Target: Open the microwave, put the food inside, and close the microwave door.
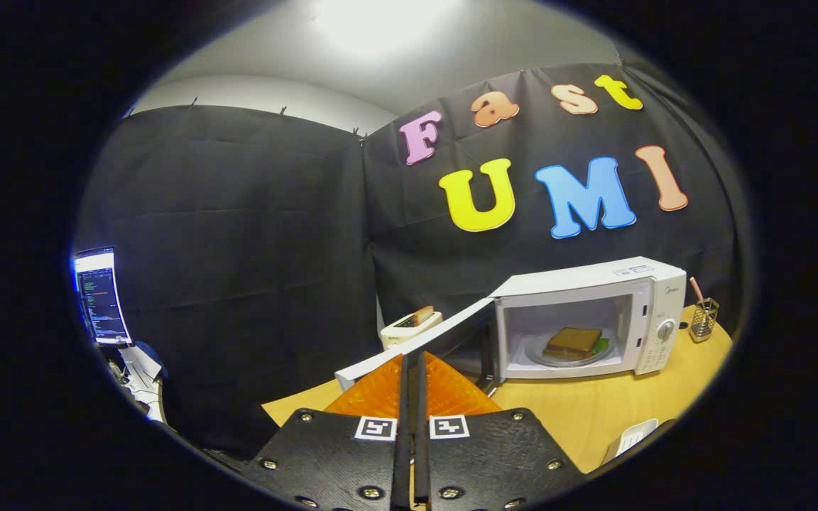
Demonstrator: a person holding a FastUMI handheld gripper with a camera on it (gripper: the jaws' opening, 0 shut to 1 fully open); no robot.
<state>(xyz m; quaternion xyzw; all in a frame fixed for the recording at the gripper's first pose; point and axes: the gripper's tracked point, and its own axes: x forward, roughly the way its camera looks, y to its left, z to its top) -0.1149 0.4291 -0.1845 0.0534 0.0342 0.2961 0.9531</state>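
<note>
Black cloth walls close off the booth behind a light wooden tabletop. On it stands one white microwave, its door swung wide open toward the fingers, seen edge-on as a long white strip. Inside the cavity lies one glass plate bearing one piece of food, a brown toast sandwich with a bit of green at its side. One white toaster stands beyond the door, with one slice of bread poking up from it. One small wire holder with a pink stick in it stands just beside the microwave's control side. One lit monitor hangs off past the tabletop's edge, with some crumpled white things under it that are hard to make out.

The gripper has its fingers pressed together with barely a slit between them, holding nothing. Their tips are at the free end of the open door; whether they touch it I cannot tell. The food lies well beyond the fingers, off to one side. A white object at the near tabletop edge is cut off.
</note>
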